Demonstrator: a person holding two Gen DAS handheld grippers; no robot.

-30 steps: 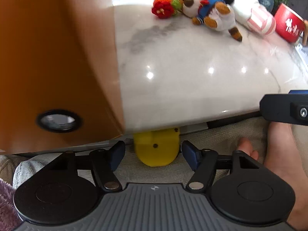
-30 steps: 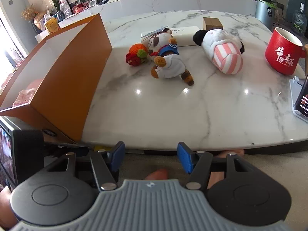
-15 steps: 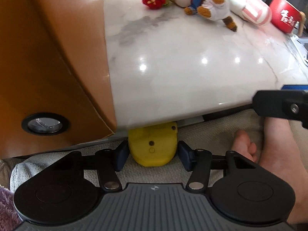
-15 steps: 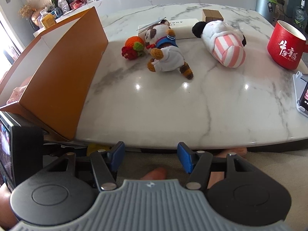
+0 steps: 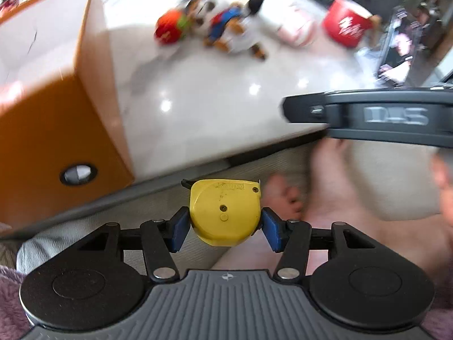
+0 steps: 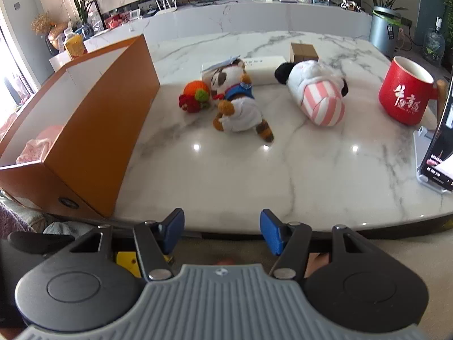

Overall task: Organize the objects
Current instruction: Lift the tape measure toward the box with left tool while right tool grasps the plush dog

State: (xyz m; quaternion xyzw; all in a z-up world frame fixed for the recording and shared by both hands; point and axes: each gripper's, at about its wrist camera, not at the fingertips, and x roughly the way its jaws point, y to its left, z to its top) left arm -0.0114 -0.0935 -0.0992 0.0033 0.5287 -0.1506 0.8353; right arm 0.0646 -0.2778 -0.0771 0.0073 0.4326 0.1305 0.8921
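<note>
Jaws of the left gripper [image 5: 225, 228] have just closed on the yellow tape measure [image 5: 225, 212], held below the bench [image 6: 254, 170] edge (that view is blurred). Right gripper [image 6: 222, 231] jaws stand apart, empty, before the orange box [image 6: 93, 147].

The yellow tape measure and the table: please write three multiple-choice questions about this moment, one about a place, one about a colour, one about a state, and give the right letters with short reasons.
1. Where is the orange box?
A. at the table's left side
B. at the table's right edge
C. on the floor

2. What colour is the mug?
A. blue
B. red
C. green

3. In what state is the left gripper?
A. open and empty
B. shut on a plush toy
C. shut on the yellow tape measure

Answers:
1 A: the box stands on the marble table, left of the toys.
2 B: its body is red with white writing.
3 C: both blue pads press the tape measure's sides, below the table's edge.
</note>
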